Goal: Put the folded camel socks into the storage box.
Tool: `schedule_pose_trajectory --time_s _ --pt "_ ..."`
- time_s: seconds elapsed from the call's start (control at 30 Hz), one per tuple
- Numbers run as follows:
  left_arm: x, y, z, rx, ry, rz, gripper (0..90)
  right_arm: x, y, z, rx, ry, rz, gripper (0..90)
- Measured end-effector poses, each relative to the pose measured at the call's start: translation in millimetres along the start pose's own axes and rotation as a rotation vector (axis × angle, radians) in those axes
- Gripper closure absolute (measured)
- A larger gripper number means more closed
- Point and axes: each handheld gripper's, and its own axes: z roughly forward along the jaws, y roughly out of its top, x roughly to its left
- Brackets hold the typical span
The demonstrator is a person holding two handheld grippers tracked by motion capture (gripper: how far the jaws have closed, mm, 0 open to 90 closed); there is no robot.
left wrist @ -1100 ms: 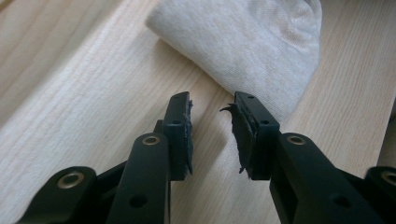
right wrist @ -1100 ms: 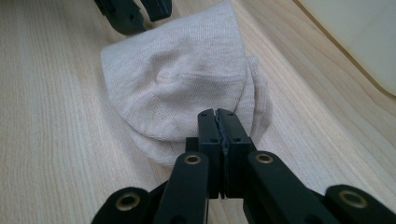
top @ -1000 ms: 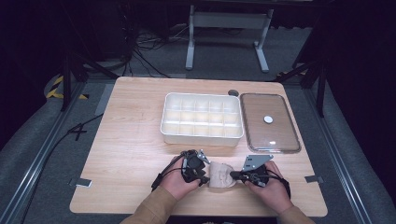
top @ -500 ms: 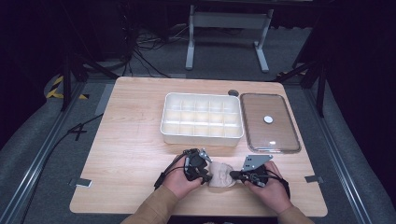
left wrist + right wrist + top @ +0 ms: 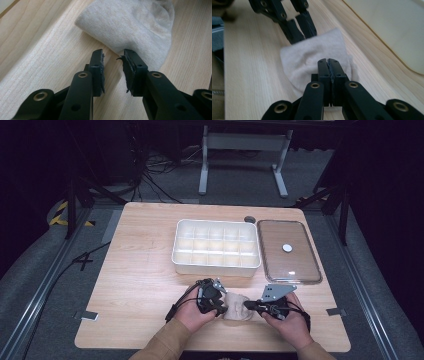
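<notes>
A small beige ribbed cloth point(image 5: 237, 306) lies bunched on the wooden table point(image 5: 145, 270) near its front edge, between my two hands. My left gripper point(image 5: 223, 309) is at the cloth's left side. In the left gripper view its jaws point(image 5: 113, 57) stand apart with bare wood between them, and the cloth point(image 5: 135, 27) lies just past the tips. My right gripper point(image 5: 248, 305) comes in from the right, its jaws point(image 5: 328, 61) shut with the tips over the middle of the cloth point(image 5: 307, 58). Whether a fold is pinched I cannot tell. The left gripper point(image 5: 304, 36) shows beyond the cloth.
A white tray point(image 5: 216, 267) divided into several compartments stands behind the cloth at mid table. A clear lid point(image 5: 280, 235) with a white knob lies flat to its right. Bare wood stretches to the left of the tray.
</notes>
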Motion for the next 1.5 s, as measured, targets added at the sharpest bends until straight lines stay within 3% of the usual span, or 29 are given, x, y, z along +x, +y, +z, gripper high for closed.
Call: schedule_pose_trajectory --time_s 0.33,0.67,0.93,1.27,1.5 --pt "-0.9 0.9 1.9 -0.001 -0.002 0.002 69.2 3.4 -2.8 23.7 0.068 0.019 -0.013 88.8" --pt "-10.1 9.8 0.4 -0.01 -0.001 0.099 65.9 2.4 -2.6 26.8 0.062 0.032 0.009 89.3" --pt "-13.1 11.5 -5.1 -0.04 -0.012 0.145 60.8 4.2 -0.5 31.6 0.048 0.049 0.035 89.4" --pt "-12.8 9.8 -7.3 -0.052 -0.017 0.135 59.0 5.8 -1.0 31.9 0.026 0.054 0.045 87.3" --pt "-12.1 10.5 -7.6 -0.058 -0.023 0.129 58.7 4.0 2.1 11.7 0.028 0.008 0.034 85.0"
